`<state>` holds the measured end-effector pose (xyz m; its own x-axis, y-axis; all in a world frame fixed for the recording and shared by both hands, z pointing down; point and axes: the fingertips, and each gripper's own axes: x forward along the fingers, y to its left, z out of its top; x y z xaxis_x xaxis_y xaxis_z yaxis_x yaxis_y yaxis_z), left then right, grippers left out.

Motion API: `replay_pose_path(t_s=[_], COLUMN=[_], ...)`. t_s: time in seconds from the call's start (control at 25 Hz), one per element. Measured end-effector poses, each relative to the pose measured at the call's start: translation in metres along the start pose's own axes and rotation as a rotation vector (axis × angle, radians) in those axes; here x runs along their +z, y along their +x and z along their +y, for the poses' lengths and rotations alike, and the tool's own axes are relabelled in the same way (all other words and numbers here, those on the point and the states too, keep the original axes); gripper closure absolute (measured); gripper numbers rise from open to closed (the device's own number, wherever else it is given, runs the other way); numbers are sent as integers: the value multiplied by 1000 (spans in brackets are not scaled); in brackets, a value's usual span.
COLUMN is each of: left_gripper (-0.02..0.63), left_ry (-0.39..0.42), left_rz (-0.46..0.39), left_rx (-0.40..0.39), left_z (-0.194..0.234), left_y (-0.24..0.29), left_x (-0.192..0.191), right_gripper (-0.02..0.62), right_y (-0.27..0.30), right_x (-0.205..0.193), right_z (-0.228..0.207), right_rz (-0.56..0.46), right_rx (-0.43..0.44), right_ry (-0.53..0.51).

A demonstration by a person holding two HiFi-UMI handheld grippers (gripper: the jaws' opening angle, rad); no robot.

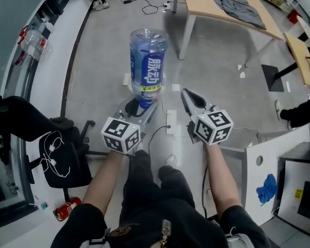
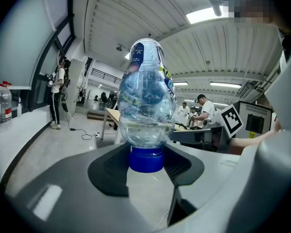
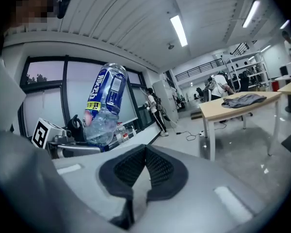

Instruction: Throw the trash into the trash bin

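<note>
Bottle [image 1: 147,66] is already picked up. It's clamped by its blue cap [image 2: 146,160] in the left claw [image 1: 143,106] and carried in the air over the floor [image 1: 217,66], not resting on any surface. Its long axis runs straight out from the claw, with the cap end at the jaws and the fat bottom end pointed forward, away from the person. In the left gripper view the body stands right up out of the jaws, so only the narrow end is gripped. Some wobble can be expected if it's swung fast.

The right claw [image 1: 188,98] is held just beside it, on the right, with its jaws pressed together on nothing. In the right gripper view the bottle shows off to the left.

The bin is the catch. No trash bin can be made out for sure in any view. The white box with a round hole [image 1: 258,160] at the lower right might be one, but that can't be told from here. So the carry is probably what's left: bin found, bottle lined up over the opening, left jaws let go. The right claw isn't needed.
</note>
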<state>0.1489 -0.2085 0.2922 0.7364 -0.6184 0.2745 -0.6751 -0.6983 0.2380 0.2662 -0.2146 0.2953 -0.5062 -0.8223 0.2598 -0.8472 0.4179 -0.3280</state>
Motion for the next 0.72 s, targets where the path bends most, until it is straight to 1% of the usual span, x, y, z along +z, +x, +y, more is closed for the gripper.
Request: replay_pose_path(t_s=[0.12,0.28,0.44,0.56,0.72], left_gripper=[402,402,402,402,402], left_ry=[-22,-28,-18,-28,-53], left_rz=[20,42,68,86,112], left_rx=[16,-5,-50,-86,-98], left_z=[46,106,157,187,216], left_y=[22,50,78,82,97], left_x=[-22,-64,-108,-146,-189], right_gripper=[592,593,592,592,592], right_y=[51,118,174,205,244], right_x=[-24,-70,-129,-176,-235], right_z=[-18,-41,-67,-77,-105], right_rz=[45,98,178,233,307], right_rx=[4,-26,-94,-163,-216], right_ry=[14,34,45,37,55])
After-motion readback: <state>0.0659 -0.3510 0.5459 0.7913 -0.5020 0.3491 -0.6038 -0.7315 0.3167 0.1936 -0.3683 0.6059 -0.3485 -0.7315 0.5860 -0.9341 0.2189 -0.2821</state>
